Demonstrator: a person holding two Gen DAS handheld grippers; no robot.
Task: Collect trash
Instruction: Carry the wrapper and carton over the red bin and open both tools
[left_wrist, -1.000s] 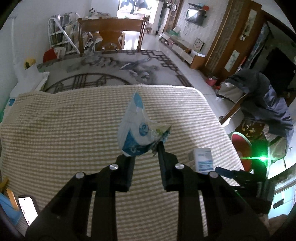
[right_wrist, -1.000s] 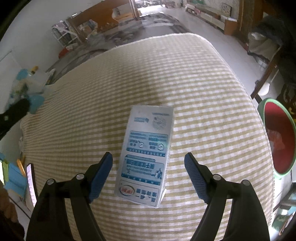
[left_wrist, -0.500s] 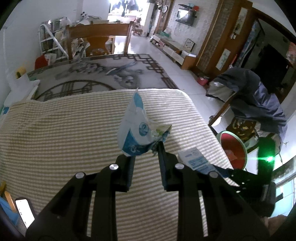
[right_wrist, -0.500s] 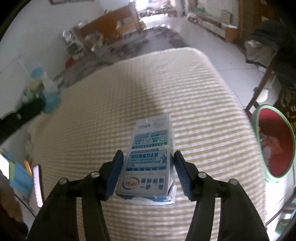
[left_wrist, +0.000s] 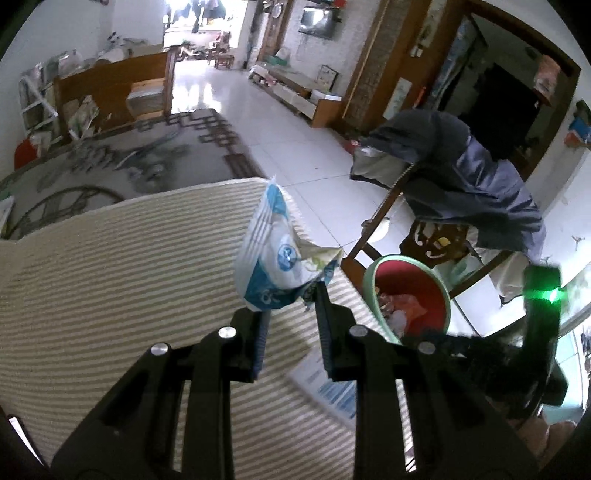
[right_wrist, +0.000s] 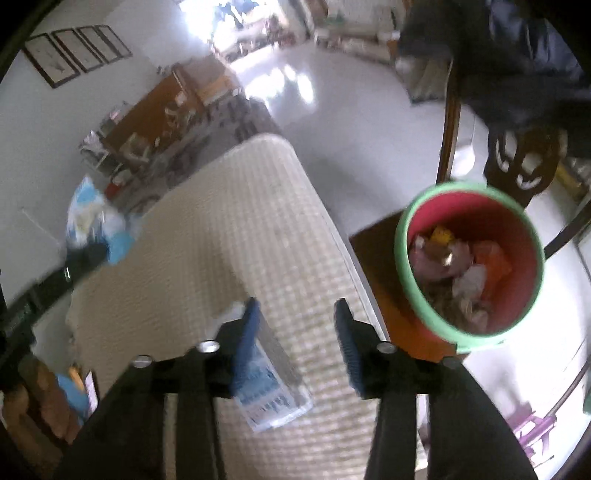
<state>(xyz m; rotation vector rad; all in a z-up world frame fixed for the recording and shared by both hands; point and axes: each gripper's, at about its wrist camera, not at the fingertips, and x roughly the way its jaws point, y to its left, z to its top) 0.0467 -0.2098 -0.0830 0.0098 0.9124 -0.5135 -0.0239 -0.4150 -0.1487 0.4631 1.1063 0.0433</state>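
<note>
My left gripper (left_wrist: 291, 306) is shut on a crumpled blue-and-white wrapper (left_wrist: 275, 258), held above the checked tablecloth (left_wrist: 129, 277) near its right edge. The wrapper (right_wrist: 88, 210) also shows blurred at the far left of the right wrist view. My right gripper (right_wrist: 295, 325) hangs over the table's right edge, its jaws opening. A blue-and-white carton (right_wrist: 266, 391) lies on the cloth by the left finger, and no pad presses on it. The green-rimmed red bin (right_wrist: 402, 258) with trash inside stands just right of the table.
The bin sits on a wooden stool (right_wrist: 376, 251) beside the table. A chair draped with a dark jacket (left_wrist: 461, 173) stands behind it. A phone (right_wrist: 90, 391) lies near the table's left front. White tiled floor (left_wrist: 295, 155) lies beyond.
Both grippers have swung right towards the bin. The right gripper closed on the carton half a second ago; now its jaws stand apart and the carton lies by the left finger.
</note>
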